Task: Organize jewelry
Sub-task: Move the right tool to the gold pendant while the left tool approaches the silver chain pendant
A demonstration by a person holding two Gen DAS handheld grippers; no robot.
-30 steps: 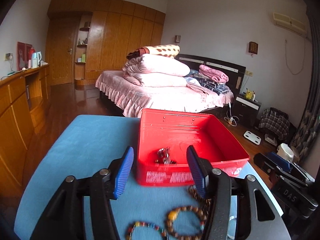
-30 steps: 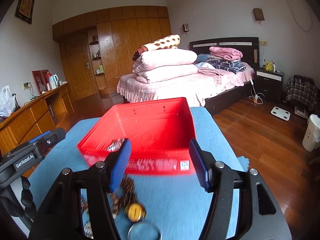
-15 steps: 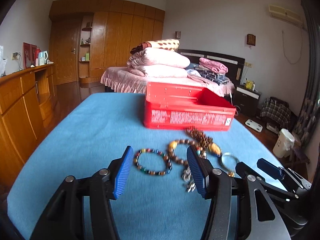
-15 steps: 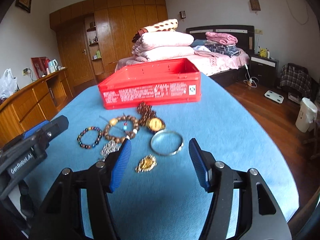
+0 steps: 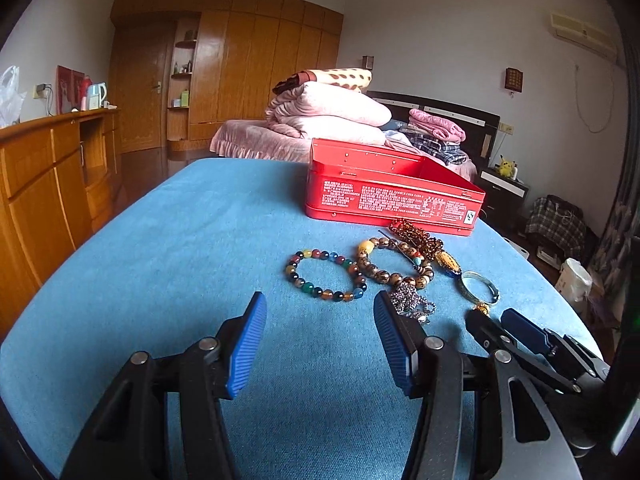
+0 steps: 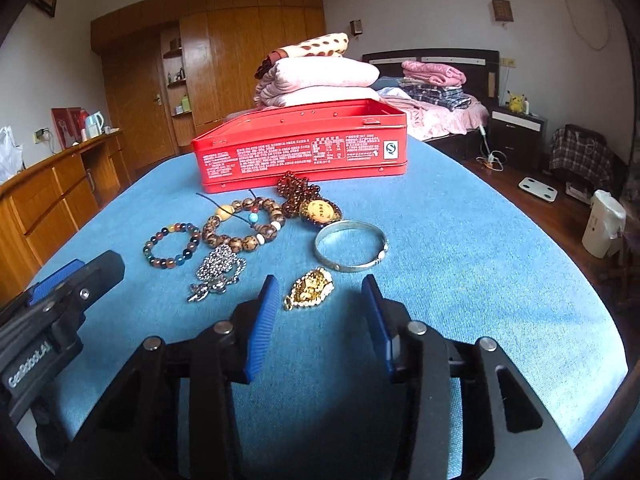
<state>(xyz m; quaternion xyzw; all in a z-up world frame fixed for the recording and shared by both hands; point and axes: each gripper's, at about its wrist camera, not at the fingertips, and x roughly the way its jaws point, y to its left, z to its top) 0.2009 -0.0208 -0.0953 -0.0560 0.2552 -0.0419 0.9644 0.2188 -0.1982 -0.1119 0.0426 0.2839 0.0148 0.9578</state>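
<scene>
Tin (image 6: pixel 304 148), red, lid off, at far end of blue table (image 6: pixel 460 248); inside hidden from both cams. Jewelry loose on table just in front: multicolour bead bracelet (image 6: pixel 172 244), wood bead bracelet (image 6: pixel 244 226), silver bangle (image 6: pixel 351 249), gold pendant (image 6: pixel 310 288). Left gripper (image 5: pixel 320 344) & right gripper (image 6: pixel 320 320) both spread apart, nothing held.

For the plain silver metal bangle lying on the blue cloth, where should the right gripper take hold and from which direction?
The silver metal bangle lies flat, an open ring clear of the other pieces. Probably best for the open right gripper to descend from above at the near rim, one finger inside the ring and one outside, pinching the thin band; the gold pendant sits close by.
</scene>
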